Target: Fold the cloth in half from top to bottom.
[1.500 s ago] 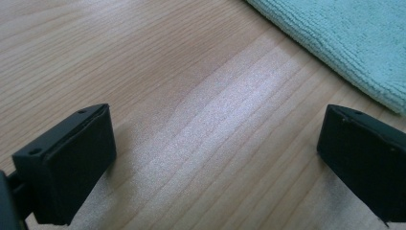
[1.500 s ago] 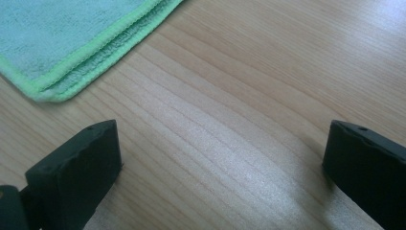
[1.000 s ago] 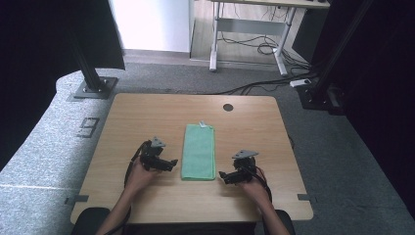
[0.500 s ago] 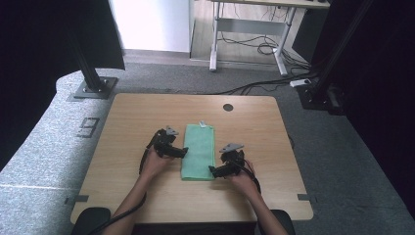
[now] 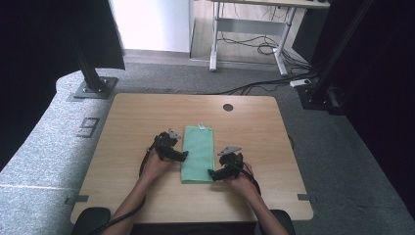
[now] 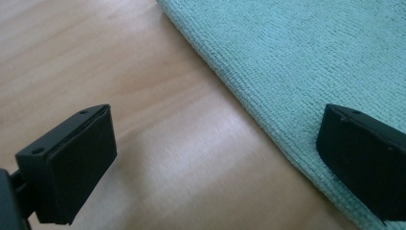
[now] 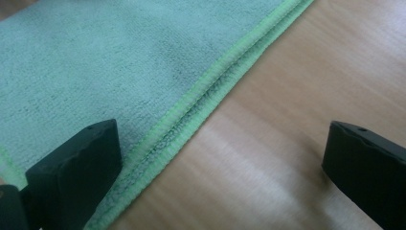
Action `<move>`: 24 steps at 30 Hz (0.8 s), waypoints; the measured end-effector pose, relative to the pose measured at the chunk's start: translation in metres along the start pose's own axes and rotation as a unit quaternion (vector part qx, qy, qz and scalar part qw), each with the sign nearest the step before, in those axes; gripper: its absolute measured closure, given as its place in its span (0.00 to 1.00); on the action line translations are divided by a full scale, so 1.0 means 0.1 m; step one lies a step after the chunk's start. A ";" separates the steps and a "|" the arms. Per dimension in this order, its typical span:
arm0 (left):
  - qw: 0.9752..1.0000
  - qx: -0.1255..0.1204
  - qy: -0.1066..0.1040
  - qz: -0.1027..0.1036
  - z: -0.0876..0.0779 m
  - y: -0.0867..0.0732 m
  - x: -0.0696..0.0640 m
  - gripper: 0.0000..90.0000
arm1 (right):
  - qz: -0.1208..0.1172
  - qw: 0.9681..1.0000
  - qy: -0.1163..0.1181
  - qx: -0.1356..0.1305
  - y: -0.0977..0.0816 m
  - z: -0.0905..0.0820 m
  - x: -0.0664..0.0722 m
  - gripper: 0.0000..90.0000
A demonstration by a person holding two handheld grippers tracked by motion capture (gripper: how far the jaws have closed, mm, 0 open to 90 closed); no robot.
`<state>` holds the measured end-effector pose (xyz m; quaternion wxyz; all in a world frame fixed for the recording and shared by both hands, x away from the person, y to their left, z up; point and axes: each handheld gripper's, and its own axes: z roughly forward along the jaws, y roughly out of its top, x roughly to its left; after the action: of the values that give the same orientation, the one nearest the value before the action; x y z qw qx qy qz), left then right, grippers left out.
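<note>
— Looking down from the high view, where does the green cloth (image 5: 198,153) lie?

— Flat on the wooden table (image 5: 127,122), folded into a long narrow strip running away from the person, roughly in the middle of the near half. A small white tag (image 5: 200,126) sticks out at its far end.

— And the 2 grippers?

— One on each side of it. The left gripper (image 5: 182,157) sits at the cloth's left edge, about halfway along. The right gripper (image 5: 212,173) is at the right edge, close to the near corner.

— Is the left one clenched on anything?

— No, its jaws are spread wide and hold nothing. In the left gripper view, the left gripper (image 6: 215,158) straddles the folded edge: 1 jaw is over bare wood, the other over the cloth (image 6: 306,57).

— Same for the right?

— Much the same. In the right gripper view, the right gripper (image 7: 220,177) is released, jaws far apart. 1 jaw stands over the cloth (image 7: 95,62) just inside its bright green stitched hem (image 7: 215,81), the other over bare table (image 7: 306,67). 2 stitched edges lie stacked there, one on the other.

— Are the jaws touching the cloth?

— I cannot tell; they are low and very close to it.
</note>
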<state>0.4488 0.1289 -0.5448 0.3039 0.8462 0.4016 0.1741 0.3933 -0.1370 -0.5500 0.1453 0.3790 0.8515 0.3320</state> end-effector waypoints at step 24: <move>0.999 -0.008 -0.040 -0.006 -0.25 -0.34 -0.18 0.02 | 0.003 0.999 0.045 -0.031 0.11 -0.21 0.02 0.00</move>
<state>0.4047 0.1406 -0.5489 0.3279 0.8475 0.3928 0.1413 0.3877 -0.1400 -0.5268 0.1175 0.3611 0.8456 0.3751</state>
